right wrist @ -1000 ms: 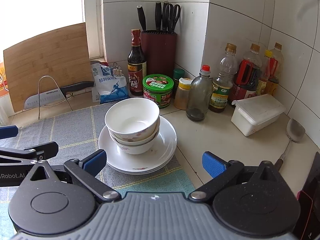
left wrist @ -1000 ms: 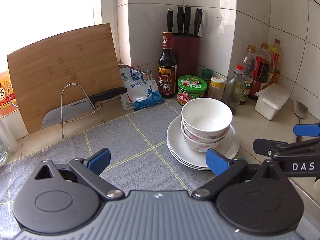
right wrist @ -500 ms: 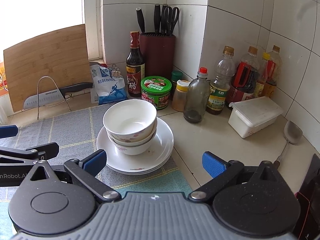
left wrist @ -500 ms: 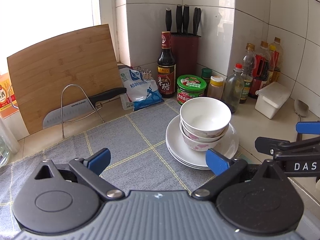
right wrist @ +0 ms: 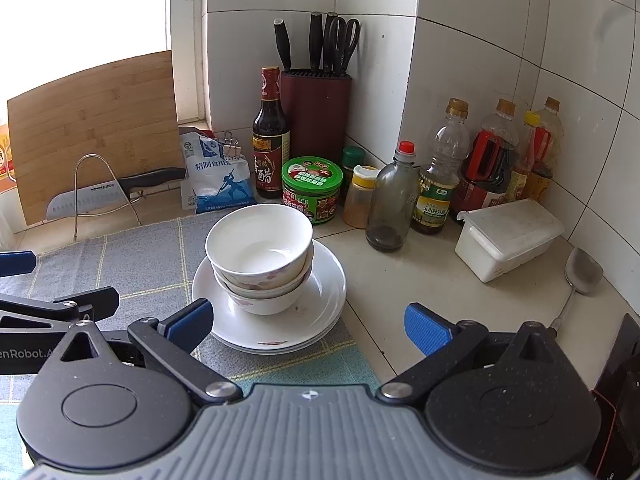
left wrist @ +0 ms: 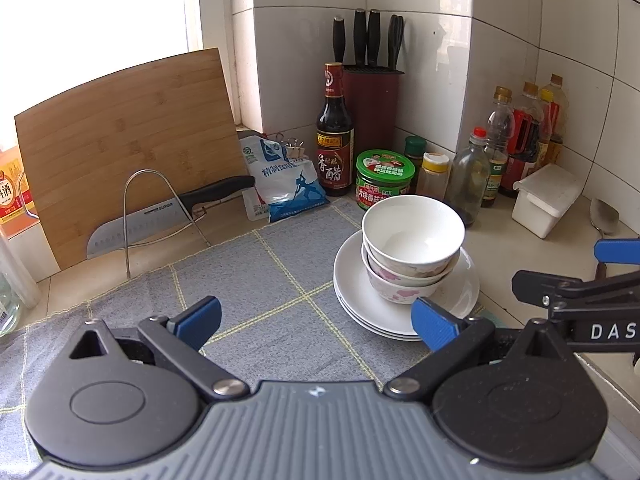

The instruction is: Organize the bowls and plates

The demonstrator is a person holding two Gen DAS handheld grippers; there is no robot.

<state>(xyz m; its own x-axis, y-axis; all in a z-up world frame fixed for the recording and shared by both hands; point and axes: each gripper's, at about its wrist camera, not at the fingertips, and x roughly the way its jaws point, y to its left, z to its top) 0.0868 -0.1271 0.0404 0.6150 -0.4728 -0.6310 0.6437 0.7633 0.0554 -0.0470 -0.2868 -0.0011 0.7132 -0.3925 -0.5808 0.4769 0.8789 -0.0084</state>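
Two white bowls (left wrist: 412,240) are nested, the lower one with pink flowers, on a stack of white plates (left wrist: 352,292) at the right edge of a grey checked mat (left wrist: 256,280). The bowls (right wrist: 260,248) and plates (right wrist: 324,304) also show in the right wrist view. My left gripper (left wrist: 316,320) is open and empty, just in front and left of the stack. My right gripper (right wrist: 306,326) is open and empty, just in front of the stack, its left finger near the plate rim.
Behind stand a bamboo cutting board (left wrist: 128,136), a knife on a wire rack (left wrist: 168,212), a salt bag (left wrist: 288,184), a vinegar bottle (left wrist: 334,140), a knife block (left wrist: 370,108), a green-lidded jar (left wrist: 384,176), several bottles (right wrist: 440,184), a white box (right wrist: 508,236) and a metal spoon (right wrist: 580,280).
Both grippers have drawn back a little from the stack; the dishes look slightly farther and lower in both views. Both stay open.
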